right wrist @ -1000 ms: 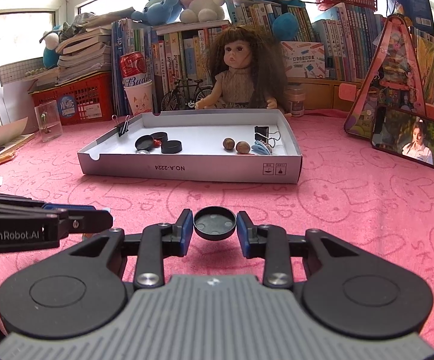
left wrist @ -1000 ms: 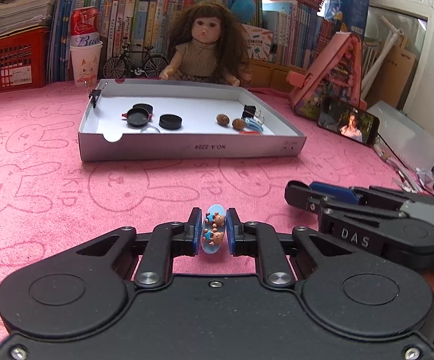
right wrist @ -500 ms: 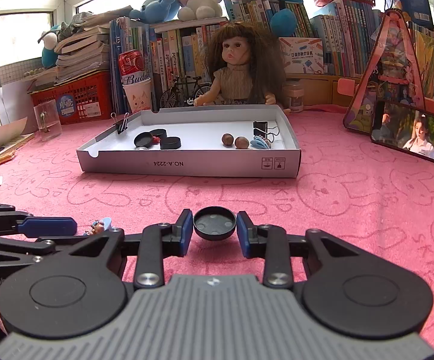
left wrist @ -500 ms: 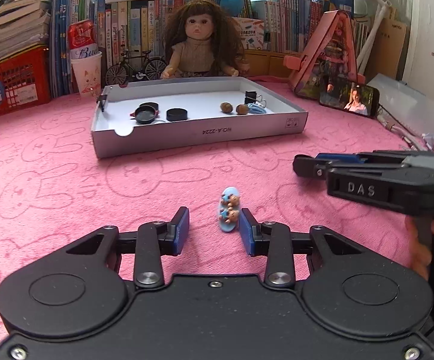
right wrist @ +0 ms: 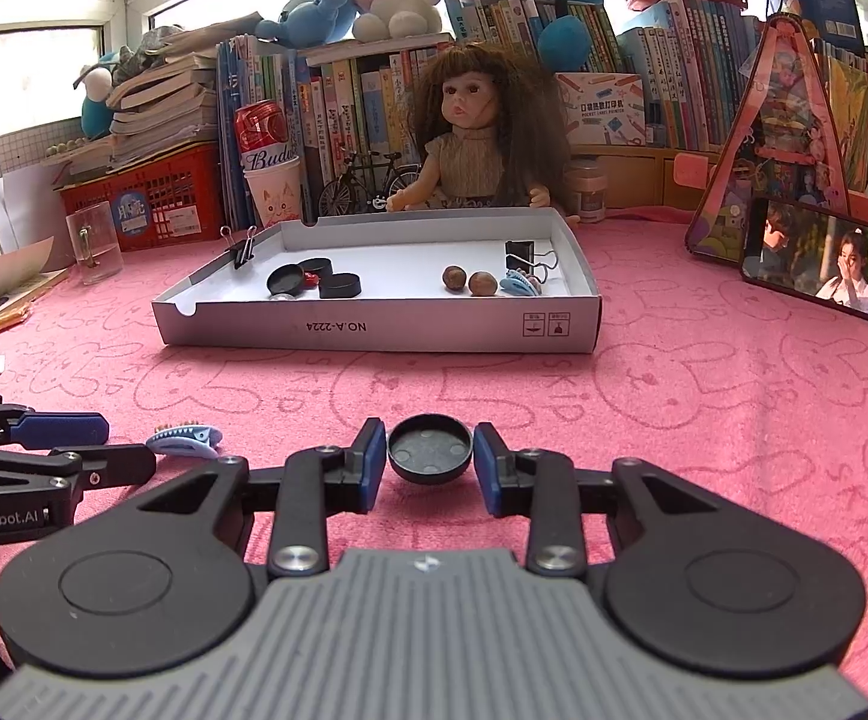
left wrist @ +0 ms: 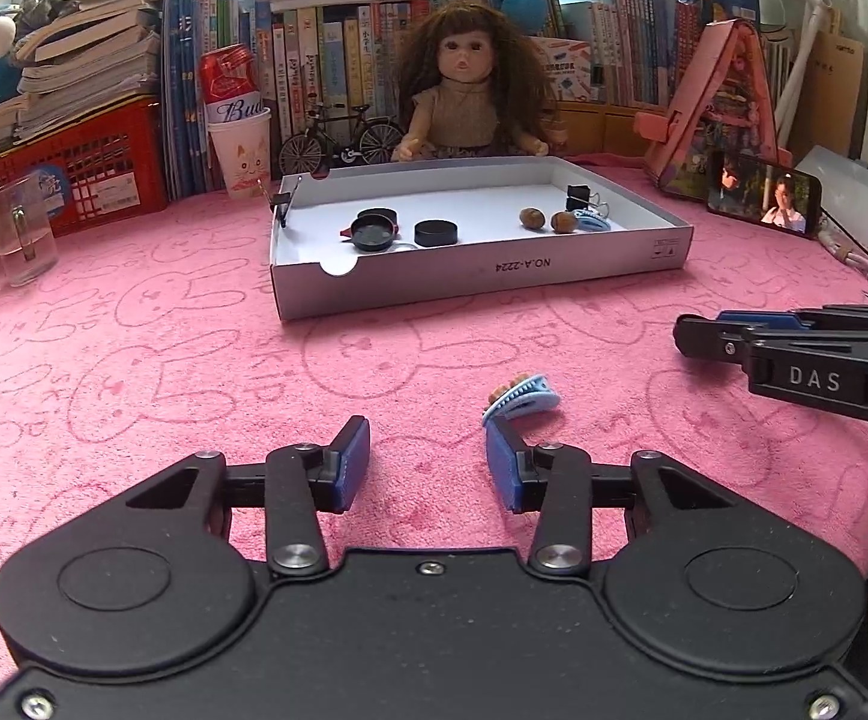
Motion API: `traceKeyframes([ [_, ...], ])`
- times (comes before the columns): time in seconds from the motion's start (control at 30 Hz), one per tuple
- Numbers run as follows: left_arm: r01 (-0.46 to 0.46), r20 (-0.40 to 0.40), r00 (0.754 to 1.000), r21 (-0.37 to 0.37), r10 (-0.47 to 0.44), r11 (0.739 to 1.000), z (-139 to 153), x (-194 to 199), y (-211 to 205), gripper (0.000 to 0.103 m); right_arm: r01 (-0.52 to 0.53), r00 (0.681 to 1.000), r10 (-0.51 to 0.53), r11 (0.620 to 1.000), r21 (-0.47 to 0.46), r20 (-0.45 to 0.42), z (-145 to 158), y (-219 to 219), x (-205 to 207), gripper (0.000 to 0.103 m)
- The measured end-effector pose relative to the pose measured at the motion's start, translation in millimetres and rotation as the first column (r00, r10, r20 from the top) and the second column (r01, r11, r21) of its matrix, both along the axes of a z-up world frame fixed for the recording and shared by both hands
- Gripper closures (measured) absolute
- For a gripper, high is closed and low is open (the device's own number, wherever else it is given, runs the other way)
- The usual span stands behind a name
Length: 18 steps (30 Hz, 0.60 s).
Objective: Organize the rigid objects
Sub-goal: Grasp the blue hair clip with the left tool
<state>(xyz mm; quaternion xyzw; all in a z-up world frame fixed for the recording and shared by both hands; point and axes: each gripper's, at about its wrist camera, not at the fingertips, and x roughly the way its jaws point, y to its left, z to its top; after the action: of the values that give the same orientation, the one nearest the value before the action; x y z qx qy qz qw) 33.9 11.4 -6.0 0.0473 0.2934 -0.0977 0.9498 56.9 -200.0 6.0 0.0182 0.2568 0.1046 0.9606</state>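
My left gripper [left wrist: 428, 456] is open and empty. A blue hair clip with small bears [left wrist: 521, 399] lies tipped on the pink cloth, just ahead of the right finger; it also shows in the right wrist view [right wrist: 185, 441]. My right gripper [right wrist: 430, 456] is shut on a black round cap [right wrist: 430, 449], held low over the cloth. The white cardboard tray [left wrist: 476, 273] [right wrist: 374, 333] lies ahead and holds black caps [left wrist: 436, 232], two nuts [left wrist: 532, 217], a binder clip [right wrist: 521, 252] and another blue clip [right wrist: 518, 284].
A doll [left wrist: 464, 96], a toy bicycle [left wrist: 341, 141], a paper cup [left wrist: 242, 159], a red crate [left wrist: 68, 180] and books stand behind the tray. A glass [left wrist: 20, 234] stands at left. A phone [right wrist: 821, 261] leans at right.
My left gripper opened and let go of the bear hair clip, which fell onto the cloth and tipped over to the right. The right gripper kept hold of the black cap.
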Motion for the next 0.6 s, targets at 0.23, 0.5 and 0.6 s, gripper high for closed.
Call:
traceKeyframes([
  [0.23,-0.069,0.001,0.998,-0.021,0.069,0.997,3,12,2,0.062,0.000,1.000,0.000,1.000,-0.001,-0.002,-1,1,0,0.062],
  [0.5,0.070,0.050,0.997,-0.083,-0.066,0.994,5,-9,-9,0.037,0.003,1.000,-0.003,1.000,0.003,-0.004,-1,2,0,0.062],
  [0.6,0.089,0.060,0.994,-0.038,-0.087,0.995,1,-6,-20,0.035,0.002,1.000,-0.002,1.000,0.002,-0.005,-1,2,0,0.062],
])
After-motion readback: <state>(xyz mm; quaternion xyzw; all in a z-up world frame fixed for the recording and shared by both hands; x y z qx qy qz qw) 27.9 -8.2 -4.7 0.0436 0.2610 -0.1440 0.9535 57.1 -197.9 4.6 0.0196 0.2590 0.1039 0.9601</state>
